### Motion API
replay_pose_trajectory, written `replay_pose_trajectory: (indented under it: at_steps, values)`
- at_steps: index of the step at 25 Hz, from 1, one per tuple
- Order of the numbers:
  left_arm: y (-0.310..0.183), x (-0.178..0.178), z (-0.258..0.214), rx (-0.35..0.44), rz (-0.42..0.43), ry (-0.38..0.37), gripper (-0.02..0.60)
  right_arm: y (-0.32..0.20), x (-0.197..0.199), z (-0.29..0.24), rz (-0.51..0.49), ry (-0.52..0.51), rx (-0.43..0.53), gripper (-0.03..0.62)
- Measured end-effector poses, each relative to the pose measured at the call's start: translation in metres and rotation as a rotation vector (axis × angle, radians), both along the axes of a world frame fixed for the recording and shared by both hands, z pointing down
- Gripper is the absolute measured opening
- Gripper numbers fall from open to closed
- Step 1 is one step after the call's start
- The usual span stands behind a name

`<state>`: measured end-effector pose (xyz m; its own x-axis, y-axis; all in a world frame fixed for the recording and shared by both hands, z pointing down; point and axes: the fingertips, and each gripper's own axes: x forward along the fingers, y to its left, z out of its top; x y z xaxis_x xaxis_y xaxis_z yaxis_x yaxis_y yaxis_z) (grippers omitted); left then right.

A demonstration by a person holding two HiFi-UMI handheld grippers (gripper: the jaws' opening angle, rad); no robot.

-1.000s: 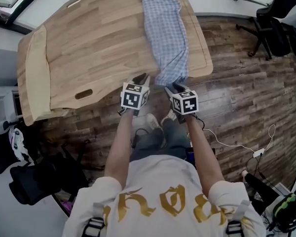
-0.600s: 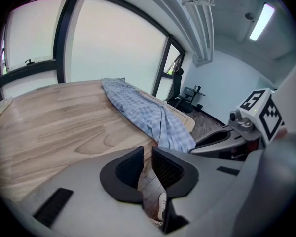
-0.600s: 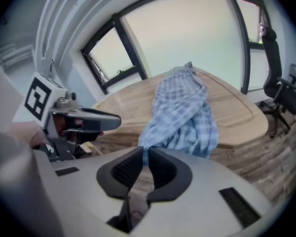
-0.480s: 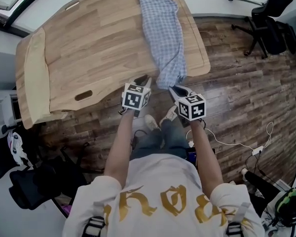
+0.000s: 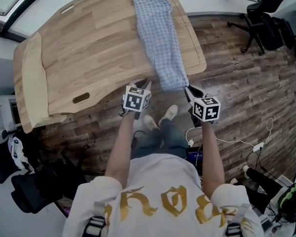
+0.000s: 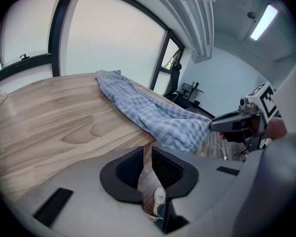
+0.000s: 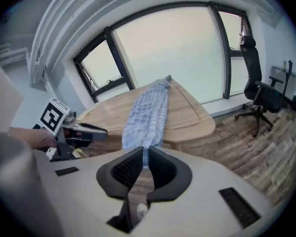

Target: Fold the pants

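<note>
The pants (image 5: 157, 31), blue checked, lie in 1 long strip down the wooden table (image 5: 89, 43), the near end drooping over its front edge; the right gripper (image 5: 188, 88) has just been closing its jaws and pinches that drooping end, cloth between the pads; the left gripper (image 5: 143, 82) hovers by the table edge, left of the pants, its 2 jaws nearly together on nothing.

Wooden table (image 5: 89, 48), checked pants (image 5: 158, 38) lying along it
</note>
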<state>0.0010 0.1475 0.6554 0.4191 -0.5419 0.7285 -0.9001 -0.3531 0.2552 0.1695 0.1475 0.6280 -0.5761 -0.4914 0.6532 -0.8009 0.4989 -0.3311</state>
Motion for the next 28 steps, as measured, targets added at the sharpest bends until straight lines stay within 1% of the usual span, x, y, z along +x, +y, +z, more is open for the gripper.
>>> replay_pose_trajectory:
  at_steps: [2,5,6,8,9,10,11,12,14,15,17,19,21,25,27,28]
  values:
    - [0.001,0.005,0.003,-0.015,0.009,0.008,0.044,-0.003,0.01,0.021,0.005,0.053,-0.03,0.054]
    - [0.004,0.015,0.009,-0.039,0.036,0.018,0.044,-0.004,0.013,0.044,-0.017,0.098,-0.073,0.054]
    - [0.004,0.018,0.012,-0.049,0.045,0.017,0.044,-0.006,0.013,0.05,-0.024,0.12,-0.074,0.054]
    - [0.005,0.024,0.02,-0.072,0.055,0.021,0.048,-0.01,0.013,0.059,-0.028,0.165,-0.045,0.058]
    - [0.008,0.029,0.025,-0.086,0.063,0.027,0.071,-0.011,0.014,0.061,-0.033,0.177,-0.022,0.073]
    - [0.012,0.034,0.031,-0.102,0.08,0.035,0.123,-0.01,0.014,0.062,-0.043,0.176,-0.003,0.103]
    - [0.016,0.041,0.037,-0.118,0.103,0.044,0.156,-0.007,0.013,0.062,-0.055,0.162,0.006,0.149]
    - [0.019,0.046,0.042,-0.131,0.124,0.05,0.184,-0.005,0.012,0.062,-0.066,0.134,0.009,0.171]
    - [0.021,0.051,0.053,-0.144,0.142,0.056,0.216,-0.002,0.008,0.063,-0.078,0.064,0.002,0.233]
    - [0.019,0.051,0.058,-0.147,0.137,0.064,0.228,-0.002,0.006,0.064,-0.084,0.038,-0.004,0.254]
    - [0.014,0.049,0.066,-0.158,0.109,0.093,0.245,-0.005,0.0,0.071,-0.113,0.018,-0.013,0.277]
    - [0.009,0.048,0.072,-0.168,0.079,0.122,0.251,-0.01,-0.006,0.079,-0.15,0.022,-0.02,0.288]
    - [0.006,0.049,0.077,-0.179,0.069,0.135,0.259,-0.018,-0.011,0.086,-0.162,0.005,-0.026,0.293]
    - [-0.004,0.053,0.083,-0.185,0.066,0.15,0.262,-0.039,-0.021,0.087,-0.14,-0.088,-0.031,0.299]
    - [-0.009,0.056,0.081,-0.183,0.049,0.186,0.264,-0.043,-0.026,0.089,-0.149,-0.113,-0.037,0.301]
    - [-0.012,0.058,0.081,-0.186,0.033,0.221,0.265,-0.043,-0.028,0.092,-0.154,-0.12,-0.049,0.301]
